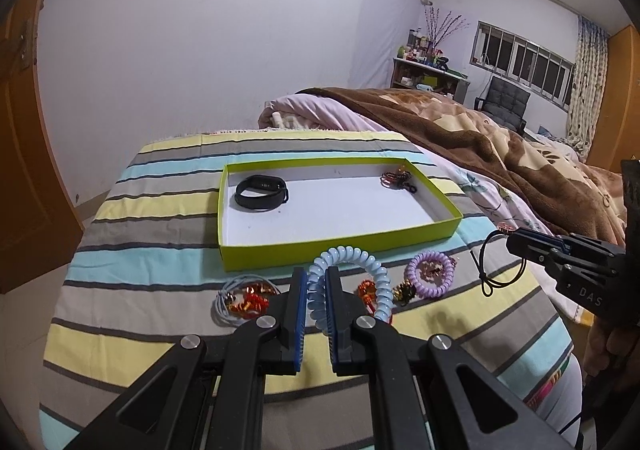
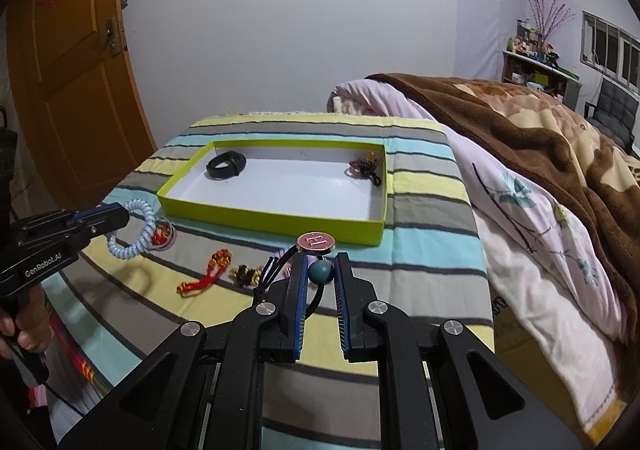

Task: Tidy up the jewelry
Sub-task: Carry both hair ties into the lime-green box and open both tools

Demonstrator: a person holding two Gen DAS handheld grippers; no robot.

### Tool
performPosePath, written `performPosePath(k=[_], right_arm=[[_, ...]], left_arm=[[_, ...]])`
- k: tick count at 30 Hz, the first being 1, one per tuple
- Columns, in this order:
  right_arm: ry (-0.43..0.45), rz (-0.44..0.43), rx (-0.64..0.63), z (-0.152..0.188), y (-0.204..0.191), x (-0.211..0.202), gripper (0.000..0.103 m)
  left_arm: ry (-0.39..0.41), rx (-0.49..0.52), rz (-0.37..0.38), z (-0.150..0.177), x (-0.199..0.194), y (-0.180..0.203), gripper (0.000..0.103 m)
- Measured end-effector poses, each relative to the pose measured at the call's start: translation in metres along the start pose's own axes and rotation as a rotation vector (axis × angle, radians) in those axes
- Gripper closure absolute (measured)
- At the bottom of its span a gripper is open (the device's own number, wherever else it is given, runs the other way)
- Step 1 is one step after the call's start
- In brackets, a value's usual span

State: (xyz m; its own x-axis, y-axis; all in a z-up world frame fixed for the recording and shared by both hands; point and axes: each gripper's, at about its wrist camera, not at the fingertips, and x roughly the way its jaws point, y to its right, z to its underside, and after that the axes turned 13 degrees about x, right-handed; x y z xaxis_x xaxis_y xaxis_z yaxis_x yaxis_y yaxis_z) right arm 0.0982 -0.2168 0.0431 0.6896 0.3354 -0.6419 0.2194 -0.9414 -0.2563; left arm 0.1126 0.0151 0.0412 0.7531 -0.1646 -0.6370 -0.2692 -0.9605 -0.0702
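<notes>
My left gripper (image 1: 316, 277) is shut on a pale blue spiral coil bracelet (image 1: 360, 262), lifted off the striped cloth; in the right wrist view the same left gripper (image 2: 124, 216) and coil bracelet (image 2: 134, 240) hang at the left. My right gripper (image 2: 321, 262) is shut on a black cord tie with a teal bead (image 2: 321, 273) and a round red charm (image 2: 315, 242). In the left wrist view the right gripper (image 1: 514, 240) holds that cord (image 1: 500, 274) above the cloth's right side. A green tray (image 1: 340, 248) ahead holds a black band (image 1: 262, 192) and a dark beaded bracelet (image 1: 398, 178).
On the striped cloth (image 1: 160, 274) before the tray lie a purple coil (image 1: 430, 276), a red knotted cord (image 2: 208, 272), a gold-and-dark trinket (image 2: 244, 274) and a blue cord with orange beads (image 1: 244, 300). A brown blanket (image 1: 500, 138) lies right, a wooden door (image 2: 68, 90) left.
</notes>
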Motion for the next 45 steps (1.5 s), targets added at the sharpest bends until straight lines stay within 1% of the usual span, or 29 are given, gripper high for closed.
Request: performPosePath(k=[3, 11, 18, 24, 33, 39, 45], right_arm=[[0.002, -0.008, -0.001, -0.007, -0.002, 0.005, 0.09], [0.011, -0.016, 0.001, -0.029, -0.002, 0.025, 0.089], [-0.002, -0.008, 0.005, -0.05, 0.001, 0.057, 0.089], [-0.034, 0.015, -0.001, -0.063, 0.005, 0.089, 0.089], [-0.096, 0.053, 0.012, -0.068, 0.017, 0.132, 0.089], [-0.138, 0.075, 0.004, -0.066, 0.021, 0.152, 0.089], [-0.154, 0.082, -0.018, -0.066, 0.017, 0.159, 0.089]], left_arm=[[-0.001, -0.011, -0.005, -0.006, 0.005, -0.006, 0.095], [0.003, 0.005, -0.039, -0.026, 0.022, -0.018, 0.095], [-0.012, 0.011, -0.063, -0.043, 0.048, -0.033, 0.095], [-0.054, 0.007, -0.074, -0.049, 0.08, -0.048, 0.095], [-0.14, 0.012, -0.087, -0.044, 0.121, -0.06, 0.094], [-0.194, 0.019, -0.096, -0.039, 0.138, -0.059, 0.094], [-0.215, 0.03, -0.095, -0.037, 0.146, -0.058, 0.094]])
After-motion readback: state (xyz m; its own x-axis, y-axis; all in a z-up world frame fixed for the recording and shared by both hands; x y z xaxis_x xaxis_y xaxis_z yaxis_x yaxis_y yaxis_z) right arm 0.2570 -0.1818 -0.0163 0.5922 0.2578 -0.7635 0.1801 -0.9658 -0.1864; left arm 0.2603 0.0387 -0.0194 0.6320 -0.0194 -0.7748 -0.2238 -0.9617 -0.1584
